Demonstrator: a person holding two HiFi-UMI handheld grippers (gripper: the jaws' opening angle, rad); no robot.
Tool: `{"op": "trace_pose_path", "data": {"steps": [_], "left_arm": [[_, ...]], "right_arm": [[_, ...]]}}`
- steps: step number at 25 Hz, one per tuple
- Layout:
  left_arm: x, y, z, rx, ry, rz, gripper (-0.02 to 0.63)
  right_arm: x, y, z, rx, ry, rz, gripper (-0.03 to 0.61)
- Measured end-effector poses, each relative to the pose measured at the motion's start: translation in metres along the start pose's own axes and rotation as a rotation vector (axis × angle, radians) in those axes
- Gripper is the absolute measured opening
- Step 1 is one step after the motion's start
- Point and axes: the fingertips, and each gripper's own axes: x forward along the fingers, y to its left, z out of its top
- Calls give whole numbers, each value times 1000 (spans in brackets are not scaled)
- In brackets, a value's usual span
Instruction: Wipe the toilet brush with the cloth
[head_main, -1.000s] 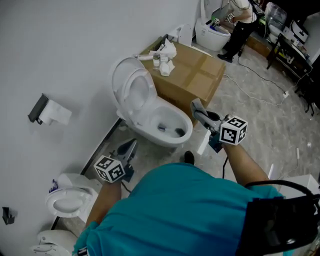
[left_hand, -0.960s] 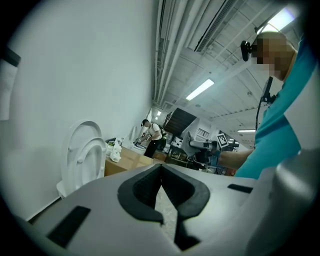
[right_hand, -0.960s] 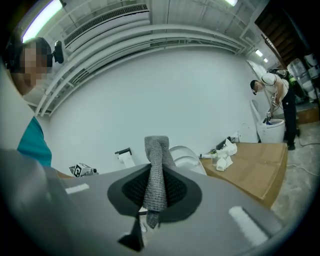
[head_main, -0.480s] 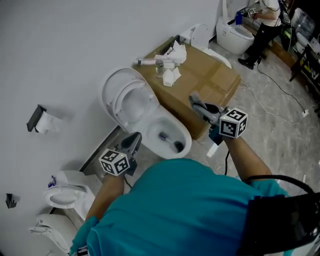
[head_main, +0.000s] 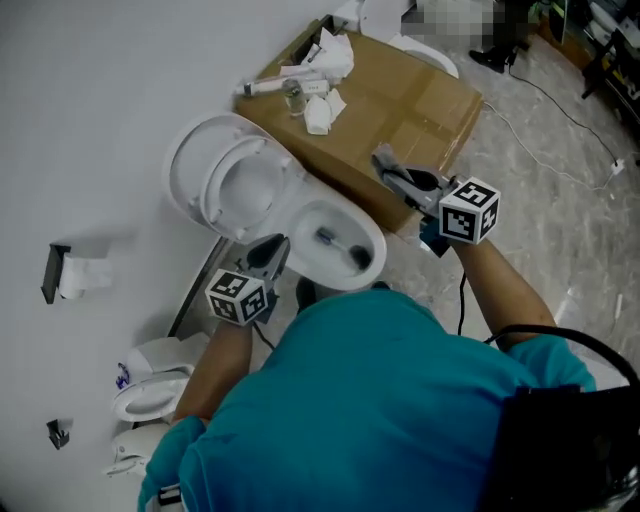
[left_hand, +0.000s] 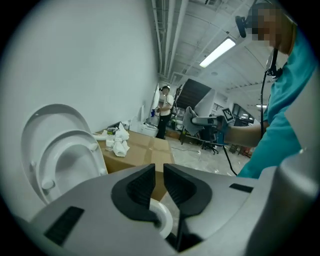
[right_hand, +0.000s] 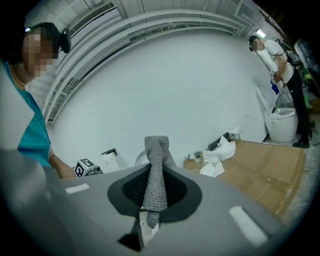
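My right gripper (head_main: 386, 166) (right_hand: 154, 169) is shut on a grey knitted cloth (right_hand: 156, 159) that sticks up past its jaws; it hangs over the front edge of a cardboard box (head_main: 405, 95). My left gripper (head_main: 274, 250) (left_hand: 159, 169) sits beside the rim of the white toilet bowl (head_main: 372, 262). Its jaws have just been opening: a narrow slit shows, with nothing in it. A long white handled thing (head_main: 268, 86) lies on the box's far corner; I cannot tell whether it is the brush. Something small and dark (head_main: 326, 238) lies in the bowl.
The toilet's lid and seat (head_main: 215, 180) stand raised against the white wall. Crumpled white paper (head_main: 332, 52) and a small jar (head_main: 292, 97) sit on the box. Other toilets (head_main: 150, 385) stand lower left, a paper holder (head_main: 62, 276) hangs on the wall, a cable (head_main: 560, 105) crosses the floor.
Both grippers have moved in toward the toilet and box, and my head followed. The left gripper now sits at the bowl's rim; the right still grips the cloth.
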Motion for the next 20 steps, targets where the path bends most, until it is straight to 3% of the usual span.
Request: {"op": "trace_pose_path", "data": {"steps": [5,9,14,20], "left_arm": [[54,32,-39,29,164,-144,107],[103,51,-86,126,307,-226,138],[164,40,-164,287,471,-357,170],[221,16,-285,567,669,-503,234]], "right_arm": [[18,-24,-27,47,21,-112,18],[33,-46,-62,108,23,-173,18],[34,-68,-134,176,65,-218,18],[17,-92,-234,268,126,-242,18]]}}
